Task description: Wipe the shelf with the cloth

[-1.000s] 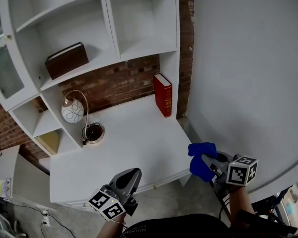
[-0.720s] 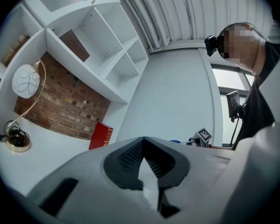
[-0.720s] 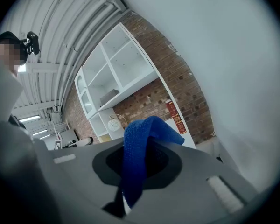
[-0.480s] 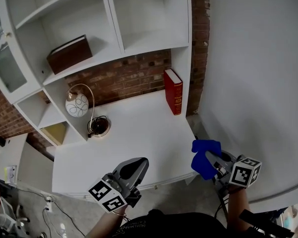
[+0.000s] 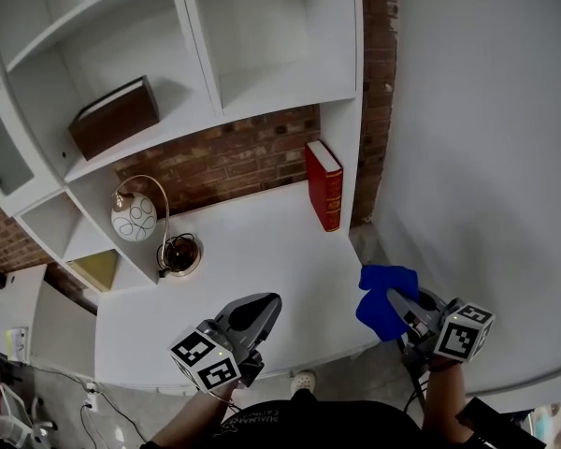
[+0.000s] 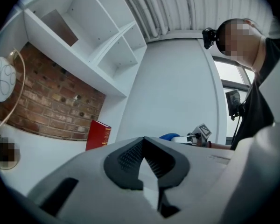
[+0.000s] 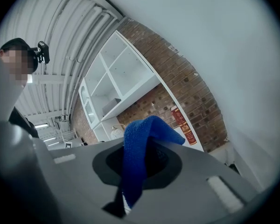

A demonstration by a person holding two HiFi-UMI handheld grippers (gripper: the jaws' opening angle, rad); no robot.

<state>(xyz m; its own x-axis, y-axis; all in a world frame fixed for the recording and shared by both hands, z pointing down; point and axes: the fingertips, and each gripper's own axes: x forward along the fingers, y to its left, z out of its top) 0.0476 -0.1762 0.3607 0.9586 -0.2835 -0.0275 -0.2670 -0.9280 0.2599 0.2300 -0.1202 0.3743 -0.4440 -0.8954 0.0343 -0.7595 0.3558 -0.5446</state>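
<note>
Nearest the camera, the right gripper [image 5: 399,305] has its jaws clamped on a blue cloth [image 5: 383,296]; its own view shows the fabric pinched between the pads, with a fold bulging above them and a tail hanging below. In the head view the cloth is held in the air, just off the front right corner of the shelf [image 5: 262,241] and not touching it. The left gripper [image 5: 265,304] hovers over the front edge of the broad lower surface with its jaws closed together and nothing between them. Farther back on that surface a round-shaded lamp [image 5: 134,218] stands at the left on its dark base, and a red book [image 5: 325,183] stands upright at the right, against the side panel and near the brick back wall [image 5: 215,162]. Above these, a brown book [image 5: 115,117] lies in one of the upper compartments; the others in sight look bare. Judging from this, the wiping has not begun: the cloth is in hand and ready, no surface has been touched, and the whole shelf is left to do, including around the lamp and the red book.
</note>
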